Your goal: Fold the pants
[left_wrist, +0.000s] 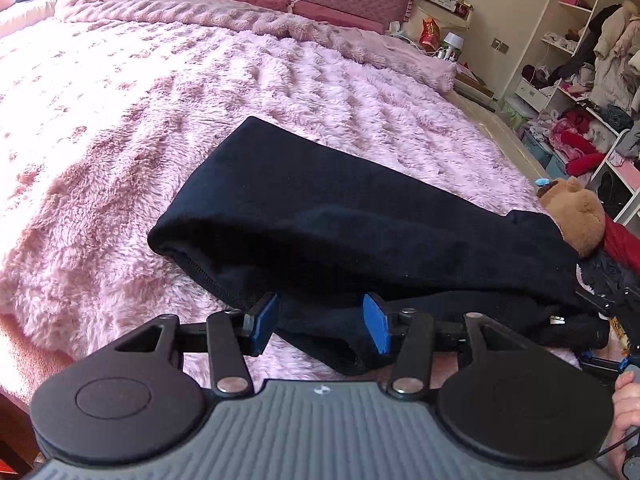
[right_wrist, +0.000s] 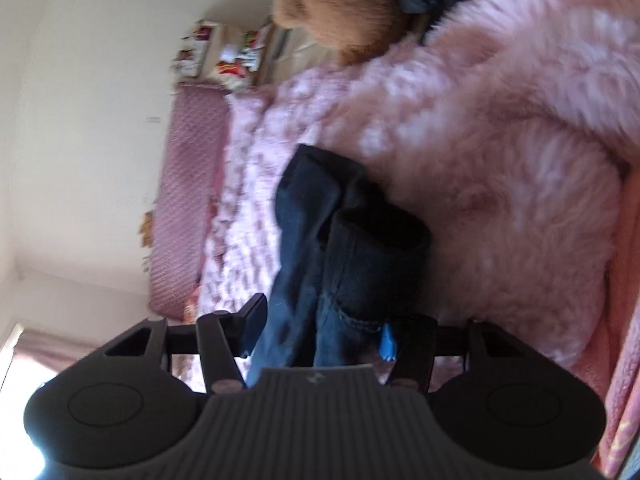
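Folding is under way on the dark pants (left_wrist: 360,216), which lie across the fluffy pink blanket (left_wrist: 160,120) of the bed, filling the centre and lower right of the left wrist view with one doubled-over end bulging toward the middle left. The left hand-held gripper (left_wrist: 324,320) sits at the bottom centre of that view, its blue pads (left_wrist: 266,320) set about half apart with a layer of the cloth's near edge lying between them; the pads do not look pressed into the fabric, so I judge it to be resting around the edge, not clamping it. In the right wrist view, which is tilted and blurred, the right hand-held gripper (right_wrist: 320,332) has a bunched stretch of the pants (right_wrist: 340,248) running up from between its fingers toward the frame centre; the fabric fills the gap and seems gripped, though the blur leaves that a judgement. A brown plush toy (left_wrist: 576,216) lies at the right edge, touching the far end of the pants. The step in hand looks like carrying one part over another. The next move calls for both grippers to hold firmly, lift together, and lay the fold square, keeping clear of the toy and smoothing the bulge.
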A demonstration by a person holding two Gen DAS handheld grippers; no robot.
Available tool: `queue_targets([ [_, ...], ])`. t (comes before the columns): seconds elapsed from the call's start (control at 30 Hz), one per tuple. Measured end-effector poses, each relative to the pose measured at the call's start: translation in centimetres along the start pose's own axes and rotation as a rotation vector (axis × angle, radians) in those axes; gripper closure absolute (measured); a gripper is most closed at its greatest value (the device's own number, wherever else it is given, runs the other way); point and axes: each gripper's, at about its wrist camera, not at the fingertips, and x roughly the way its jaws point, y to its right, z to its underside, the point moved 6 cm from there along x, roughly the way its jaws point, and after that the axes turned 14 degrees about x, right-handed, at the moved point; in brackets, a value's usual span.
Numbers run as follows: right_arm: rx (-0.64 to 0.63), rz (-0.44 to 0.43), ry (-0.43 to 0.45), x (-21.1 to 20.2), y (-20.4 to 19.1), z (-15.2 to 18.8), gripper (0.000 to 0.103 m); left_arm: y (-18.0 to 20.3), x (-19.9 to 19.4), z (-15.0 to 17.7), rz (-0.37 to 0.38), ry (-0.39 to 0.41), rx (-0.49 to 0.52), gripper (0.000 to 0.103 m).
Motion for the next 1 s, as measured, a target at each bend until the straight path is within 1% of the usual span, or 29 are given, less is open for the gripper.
queue_targets([
  [0.03,0.027,0.021,0.006,0.5,0.4,-0.2,0.061,0.1,0.1,0.1,0.007,-0.008,0.003,0.046],
  [0.1,0.062,-0.002,0.018,1.2,0.9,-0.4,0.060,0.4,0.2,0.3,0.012,-0.014,0.015,0.046],
  [0.17,0.062,-0.025,0.031,1.6,0.7,-0.4,0.059,0.6,0.3,0.5,0.009,-0.016,0.028,0.046],
  [0.2,0.063,-0.053,0.036,1.7,0.5,-0.5,0.059,0.7,0.4,0.5,0.008,-0.020,0.032,0.046],
  [0.23,0.066,-0.083,0.039,1.9,0.3,-0.5,0.064,0.8,0.6,0.6,0.008,-0.028,0.034,0.046],
  [0.27,0.058,-0.098,0.050,1.9,0.1,-0.6,0.079,0.9,0.7,0.6,0.009,-0.037,0.035,0.046],
  [0.3,0.024,-0.088,0.061,1.7,-0.2,-0.5,0.083,0.9,0.8,0.7,0.012,-0.042,0.035,0.046],
  [0.37,-0.028,-0.136,0.064,1.1,-0.7,-0.2,0.083,0.9,0.7,0.7,0.026,-0.046,0.038,0.046],
  [0.4,-0.021,-0.158,0.061,0.9,-0.7,-0.1,0.083,0.9,0.7,0.7,0.026,-0.042,0.039,0.046],
  [0.43,0.004,-0.170,0.058,0.9,-0.5,-0.2,0.077,1.0,0.8,0.7,0.023,-0.043,0.040,0.046],
  [0.47,0.025,-0.167,0.051,1.4,-0.3,-0.5,0.067,1.0,0.9,0.7,0.022,-0.045,0.040,0.046],
  [0.5,0.038,-0.149,0.036,2.1,0.0,-0.8,0.066,1.1,1.0,0.6,0.022,-0.049,0.041,0.046],
  [0.6,0.048,-0.130,0.025,3.7,0.2,-1.5,0.071,1.3,0.8,0.5,0.023,-0.036,0.041,0.046],
  [0.67,0.047,-0.135,0.047,4.0,0.1,-1.6,0.085,1.4,0.4,0.2,0.027,-0.009,0.036,0.046],
  [0.73,0.024,-0.155,0.064,3.7,-0.2,-1.4,0.089,1.6,-0.2,-0.6,0.030,0.027,0.033,0.046],
  [0.8,-0.005,-0.163,0.072,3.2,-0.8,-1.2,0.090,1.9,-0.8,-1.8,0.026,0.078,0.025,0.046],
  [0.87,-0.027,-0.190,0.067,2.7,-1.6,-0.9,0.090,2.0,-1.0,-2.9,0.010,0.125,0.012,0.044],
  [0.9,-0.045,-0.208,0.061,2.5,-2.2,-0.7,0.090,2.1,-0.9,-3.4,-0.003,0.133,0.011,0.044],
  [1.0,-0.143,-0.228,0.050,2.0,-4.4,0.0,0.090,2.4,-0.2,-4.7,-0.021,0.125,0.025,0.044],
])
